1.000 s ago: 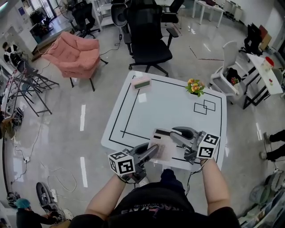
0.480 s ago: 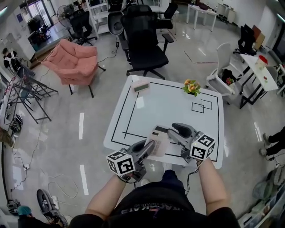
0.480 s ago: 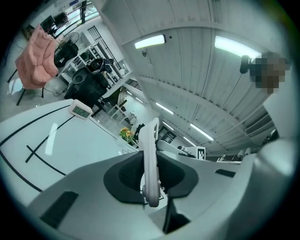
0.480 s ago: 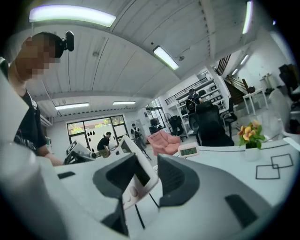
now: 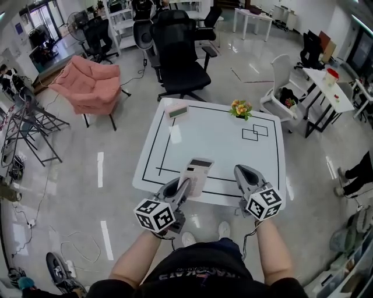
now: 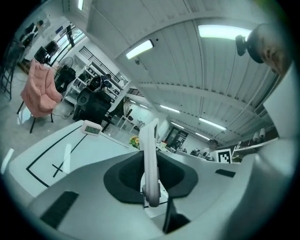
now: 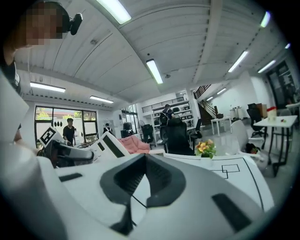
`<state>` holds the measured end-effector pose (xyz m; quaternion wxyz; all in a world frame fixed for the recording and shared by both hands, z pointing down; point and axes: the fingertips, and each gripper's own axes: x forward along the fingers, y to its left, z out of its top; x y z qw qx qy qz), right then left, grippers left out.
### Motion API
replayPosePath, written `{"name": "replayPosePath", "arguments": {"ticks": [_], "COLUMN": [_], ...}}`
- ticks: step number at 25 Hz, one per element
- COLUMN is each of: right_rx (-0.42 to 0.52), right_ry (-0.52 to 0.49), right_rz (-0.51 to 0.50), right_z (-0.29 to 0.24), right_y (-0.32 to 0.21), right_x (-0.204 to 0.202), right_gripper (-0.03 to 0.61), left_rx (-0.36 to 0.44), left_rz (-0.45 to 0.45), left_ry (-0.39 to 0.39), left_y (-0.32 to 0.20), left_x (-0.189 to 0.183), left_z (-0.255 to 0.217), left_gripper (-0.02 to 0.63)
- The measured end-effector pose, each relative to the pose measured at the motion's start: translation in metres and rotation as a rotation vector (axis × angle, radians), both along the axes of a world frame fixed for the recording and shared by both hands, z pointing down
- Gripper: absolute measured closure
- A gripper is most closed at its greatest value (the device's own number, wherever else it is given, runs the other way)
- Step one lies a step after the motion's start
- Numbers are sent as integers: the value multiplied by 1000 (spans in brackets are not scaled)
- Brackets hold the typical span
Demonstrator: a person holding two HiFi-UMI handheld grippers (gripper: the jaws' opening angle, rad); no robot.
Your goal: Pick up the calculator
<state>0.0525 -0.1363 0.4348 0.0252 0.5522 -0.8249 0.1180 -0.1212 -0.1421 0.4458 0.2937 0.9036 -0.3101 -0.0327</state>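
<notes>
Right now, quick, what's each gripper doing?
Left gripper: jaws just closed further, holding the calculator.
Right gripper: shut, empty.

We see an open office-like lab: black swivel chairs, white desks, metal shelving, ceiling strip lights and a tape-marked tabletop.

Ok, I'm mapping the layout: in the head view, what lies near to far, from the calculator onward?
First the calculator, then the drawn overlapping squares, the flower pot, the black office chair.
</notes>
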Motion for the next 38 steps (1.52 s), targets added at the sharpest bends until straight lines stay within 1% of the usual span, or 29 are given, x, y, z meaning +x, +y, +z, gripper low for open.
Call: {"name": "replayPosePath", "arguments": {"ticks": [4,6,9,18,25,31,38], "right_rx": [44,55,66,52,57,48,59], "right_ry": [69,79,73,9,14,6,-9], "right_rz": [3,-2,-23,-108,-174,-208,-224], "right_z": [-13,-17,-22,-19,-13,-6,-3], "right_y": [18,27,45,122,176,201,211], "right_x": [-4,-4,2,44,66,80,84], "right_gripper": [577,577,577,577,577,577,577], "left_rx": [86,114,133,101,106,107,110], "left_rz": [-75,-110,-148,-212,-253,-279,-287], "left_ry": [-80,-105,-129,-151,-170,-178,-188], "left_y": [9,16,33,113,175,204,216], "left_x": [-3,-1,10,68,102,119,126], "left_z": [-13,-18,-21,-16,-10,-6,-3], "left_gripper": [546,546,546,546,546,546,546]}}
